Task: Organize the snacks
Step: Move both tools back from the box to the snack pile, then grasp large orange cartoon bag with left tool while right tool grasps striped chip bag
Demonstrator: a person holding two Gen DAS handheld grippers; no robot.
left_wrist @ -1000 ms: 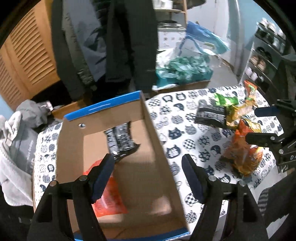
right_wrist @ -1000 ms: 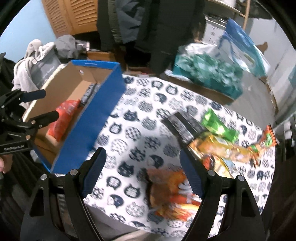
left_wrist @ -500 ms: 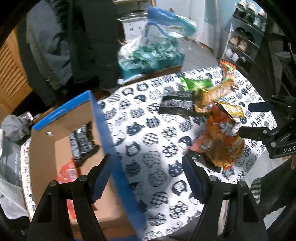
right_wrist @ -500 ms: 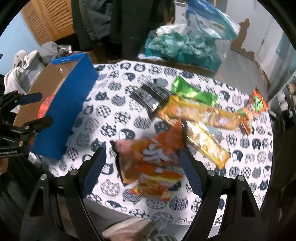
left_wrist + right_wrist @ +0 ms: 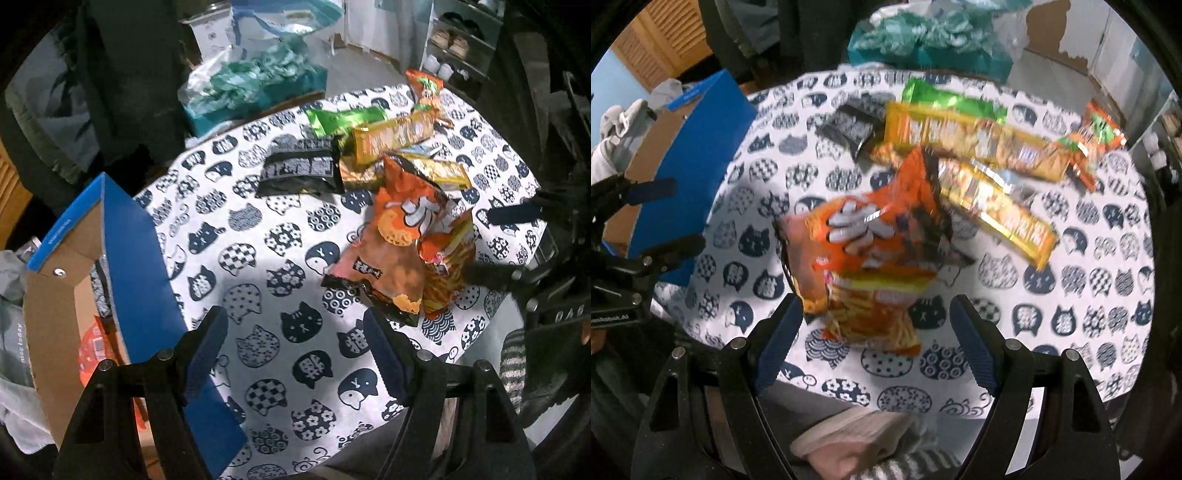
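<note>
Cat-print cloth covered our counter (image 5: 258, 266), with the blue box (image 5: 136, 258) at nine o'clock already holding packets and the remaining snacks heaped toward two o'clock. We held the left hand-held gripper (image 5: 295, 343) released over bare cloth and the right hand-held gripper (image 5: 875, 328) released, empty, just above the orange chip bag (image 5: 871, 251). We judged that bag, overlapping its neighbours, could drag one along; its white lettering was too blurred to read.
</note>
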